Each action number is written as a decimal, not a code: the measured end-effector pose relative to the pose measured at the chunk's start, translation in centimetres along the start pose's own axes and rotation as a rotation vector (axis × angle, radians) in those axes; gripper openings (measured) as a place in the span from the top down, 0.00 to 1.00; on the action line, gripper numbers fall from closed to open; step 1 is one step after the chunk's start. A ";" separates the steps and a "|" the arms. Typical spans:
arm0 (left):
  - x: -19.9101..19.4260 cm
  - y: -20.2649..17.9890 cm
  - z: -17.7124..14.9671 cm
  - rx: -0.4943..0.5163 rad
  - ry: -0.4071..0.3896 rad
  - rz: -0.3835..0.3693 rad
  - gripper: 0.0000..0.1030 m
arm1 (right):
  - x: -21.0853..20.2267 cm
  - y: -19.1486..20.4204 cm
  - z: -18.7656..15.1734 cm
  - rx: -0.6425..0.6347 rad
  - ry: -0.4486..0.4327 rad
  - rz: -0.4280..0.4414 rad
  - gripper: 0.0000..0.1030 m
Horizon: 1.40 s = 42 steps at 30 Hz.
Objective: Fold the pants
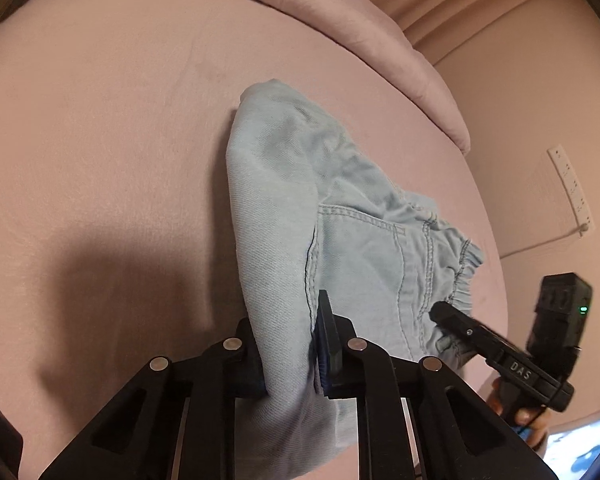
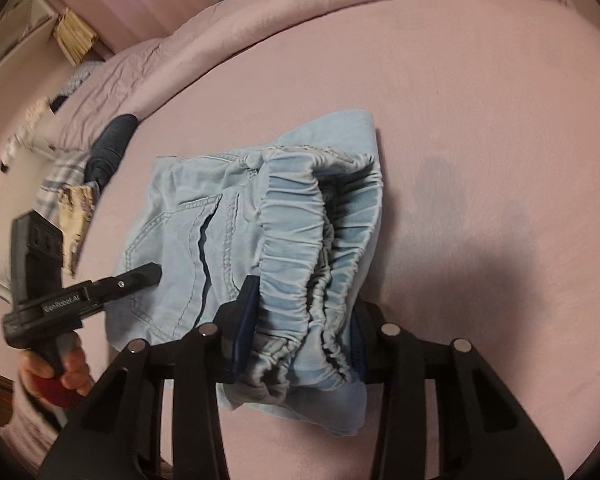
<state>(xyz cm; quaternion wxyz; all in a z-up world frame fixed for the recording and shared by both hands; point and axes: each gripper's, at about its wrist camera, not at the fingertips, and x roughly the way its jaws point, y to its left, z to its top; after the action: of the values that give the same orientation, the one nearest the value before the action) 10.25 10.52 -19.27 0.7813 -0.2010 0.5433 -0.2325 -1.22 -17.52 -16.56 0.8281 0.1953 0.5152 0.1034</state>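
Right wrist | one pants [image 2: 236, 240] on bed [image 2: 480, 120] | two hand-held grippers, left [image 1: 290, 344] and right [image 2: 304, 328], each clamped on them

Both views are dim and warm, with a pinkish cast over the bed [image 1: 100, 140] and no glare. A soft, broad shadow falls on the sheet at lower left in the left wrist view and at right in the right wrist view. Fisheye bending curves the edges into dark corners, and the far clutter [image 2: 72, 184] looks slightly blurred.
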 end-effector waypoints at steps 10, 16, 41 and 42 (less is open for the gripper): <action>-1.6 -2.0 -1.3 0.089 -0.045 0.043 0.87 | -1.8 2.7 -0.1 -0.182 -0.062 -0.115 0.65; -2.7 -2.5 -1.9 0.090 -0.072 0.044 0.87 | -2.8 4.4 -0.7 -0.249 -0.084 -0.130 0.66; -6.6 -1.9 -3.4 0.083 -0.153 0.013 0.87 | -3.9 7.9 -0.9 -0.381 -0.117 -0.108 0.68; -6.8 -1.9 -3.4 0.084 -0.157 0.011 0.87 | -4.0 8.0 -0.9 -0.382 -0.118 -0.107 0.68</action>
<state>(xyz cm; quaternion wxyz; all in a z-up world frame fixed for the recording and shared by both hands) 4.76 12.73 -14.14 0.8305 -0.1827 0.4713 -0.2341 -3.58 -11.63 -10.25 0.8832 0.0129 0.4463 0.1436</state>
